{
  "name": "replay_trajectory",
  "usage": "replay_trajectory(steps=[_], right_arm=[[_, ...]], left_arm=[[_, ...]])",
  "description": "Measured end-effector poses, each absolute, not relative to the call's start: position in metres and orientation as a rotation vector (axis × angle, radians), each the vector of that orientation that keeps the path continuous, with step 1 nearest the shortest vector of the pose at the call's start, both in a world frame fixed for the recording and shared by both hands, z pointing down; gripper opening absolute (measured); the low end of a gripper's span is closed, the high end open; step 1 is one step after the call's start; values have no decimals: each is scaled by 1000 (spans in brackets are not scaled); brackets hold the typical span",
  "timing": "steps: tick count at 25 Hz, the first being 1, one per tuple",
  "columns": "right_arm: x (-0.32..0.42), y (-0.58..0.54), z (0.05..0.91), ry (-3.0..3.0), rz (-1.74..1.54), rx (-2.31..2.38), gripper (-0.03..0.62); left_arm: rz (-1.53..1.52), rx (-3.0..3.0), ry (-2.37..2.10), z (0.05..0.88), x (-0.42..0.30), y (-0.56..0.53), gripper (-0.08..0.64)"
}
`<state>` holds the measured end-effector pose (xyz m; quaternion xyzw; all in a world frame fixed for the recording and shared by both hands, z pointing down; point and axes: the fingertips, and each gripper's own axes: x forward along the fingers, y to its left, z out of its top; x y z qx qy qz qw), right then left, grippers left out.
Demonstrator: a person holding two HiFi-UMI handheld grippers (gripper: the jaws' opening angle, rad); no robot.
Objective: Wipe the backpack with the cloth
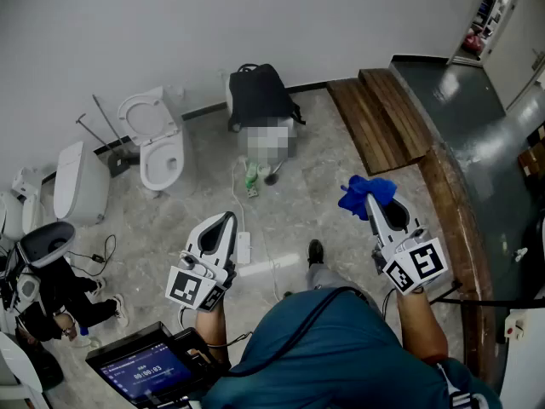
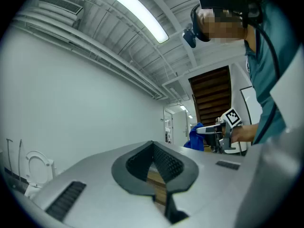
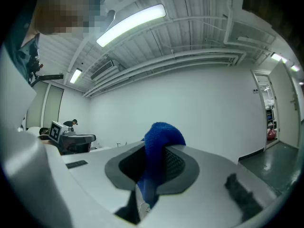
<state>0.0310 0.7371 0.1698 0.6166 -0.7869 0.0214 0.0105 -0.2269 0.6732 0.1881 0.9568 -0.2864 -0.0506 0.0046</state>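
A black backpack (image 1: 260, 95) stands against the far wall on the tiled floor, well ahead of both grippers. My right gripper (image 1: 372, 201) is held up at the right, shut on a blue cloth (image 1: 366, 192) that bunches over its tip. In the right gripper view the cloth (image 3: 160, 144) hangs pinched between the jaws of the right gripper (image 3: 153, 151). My left gripper (image 1: 227, 220) is raised at the left, its jaws closed together with nothing in them. The left gripper view shows the left gripper (image 2: 153, 147) pointing at a bare wall, with the cloth (image 2: 194, 136) off to the right.
A white toilet (image 1: 160, 147) and loose toilet parts (image 1: 81, 181) stand at the left wall. Wooden boards (image 1: 379, 113) lie at the back right. A green bottle (image 1: 252, 177) and a white power strip (image 1: 243, 247) lie on the floor. A screen (image 1: 145, 369) is near my left arm.
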Motion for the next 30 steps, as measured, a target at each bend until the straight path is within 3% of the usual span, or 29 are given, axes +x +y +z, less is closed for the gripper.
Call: replay_trajectory(steps=[20, 30], right_arm=[[155, 454, 212, -2589, 93, 1707, 52], [170, 328, 237, -2588, 135, 1651, 52]], left_arm=[[-87, 2991, -1085, 205, -78, 424, 3], [-48, 2955, -1134, 216, -64, 317, 4]])
